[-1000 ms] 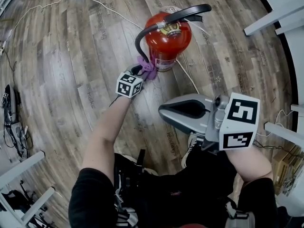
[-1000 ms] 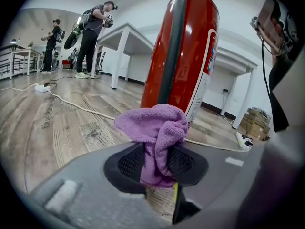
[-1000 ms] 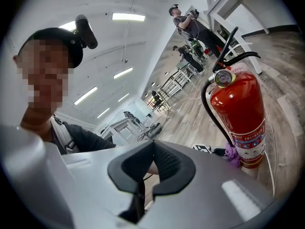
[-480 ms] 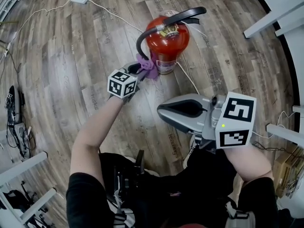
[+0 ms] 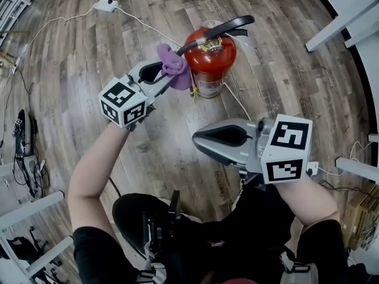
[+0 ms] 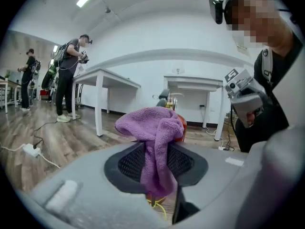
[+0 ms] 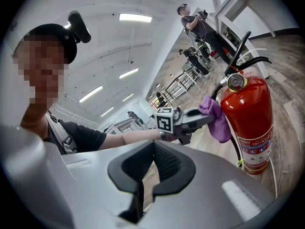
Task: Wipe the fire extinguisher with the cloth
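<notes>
A red fire extinguisher (image 5: 213,61) with a black handle and hose stands upright on the wooden floor. My left gripper (image 5: 167,78) is shut on a purple cloth (image 5: 174,67) and holds it beside the extinguisher's shoulder, on its left. Its jaws have just been easing slightly apart, with the cloth (image 6: 155,137) still pinched between them and draped over the tips. Behind the cloth, the red extinguisher (image 6: 181,128) peeks out. My right gripper (image 5: 201,139) hangs shut and empty nearer the body, apart from the extinguisher (image 7: 248,123). From it I see the cloth (image 7: 217,118) against the cylinder's upper side.
A white power strip (image 5: 106,5) with a cable lies on the floor at the far left. White table legs (image 5: 337,22) stand at the right. Gear lies at the left edge (image 5: 23,147). Two people (image 6: 71,75) stand by white tables in the background.
My left gripper has risen with the purple cloth from near the extinguisher's base to its shoulder, coming closer to the head camera. The right gripper has stayed in place.
</notes>
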### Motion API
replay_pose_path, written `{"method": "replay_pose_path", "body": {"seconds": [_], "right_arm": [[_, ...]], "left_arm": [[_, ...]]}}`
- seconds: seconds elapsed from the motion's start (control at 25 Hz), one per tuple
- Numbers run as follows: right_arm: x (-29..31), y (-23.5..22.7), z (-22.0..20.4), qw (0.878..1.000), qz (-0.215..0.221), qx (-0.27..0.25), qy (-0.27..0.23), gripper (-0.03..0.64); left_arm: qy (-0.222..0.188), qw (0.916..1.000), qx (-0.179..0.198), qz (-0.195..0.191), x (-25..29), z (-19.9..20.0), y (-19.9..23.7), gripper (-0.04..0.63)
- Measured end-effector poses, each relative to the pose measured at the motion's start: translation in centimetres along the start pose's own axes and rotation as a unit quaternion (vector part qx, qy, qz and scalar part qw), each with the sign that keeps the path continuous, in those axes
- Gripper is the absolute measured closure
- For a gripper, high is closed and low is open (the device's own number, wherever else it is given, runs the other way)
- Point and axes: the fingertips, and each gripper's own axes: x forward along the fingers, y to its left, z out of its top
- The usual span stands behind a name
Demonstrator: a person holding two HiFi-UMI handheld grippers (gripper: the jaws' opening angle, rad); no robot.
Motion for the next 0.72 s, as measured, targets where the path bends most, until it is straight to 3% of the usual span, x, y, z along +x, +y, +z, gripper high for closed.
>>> {"method": "replay_pose_path", "body": {"seconds": [0.2, 0.36, 0.56, 0.72], "right_arm": [[0.2, 0.1, 0.2, 1.000, 0.002, -0.003, -0.002, 0.619], [0.4, -0.2, 0.0, 1.000, -0.001, -0.001, 0.000, 0.620], [0.1, -0.1, 0.1, 1.000, 0.000, -0.003, -0.003, 0.620], [0.3, -0.1, 0.0, 1.000, 0.003, -0.001, 0.000, 0.618]], "left_arm": [[-0.051, 0.9966, 0.058, -0.027, 0.7, 7.5, -1.5, 0.479], [-0.026, 0.9919, 0.118, -0.038, 3.5, 9.8, -2.9, 0.480], [-0.032, 0.9934, 0.098, -0.051, 3.9, 10.1, -3.0, 0.480], [-0.059, 0.9939, 0.085, -0.037, 3.3, 9.9, -2.8, 0.482]]}}
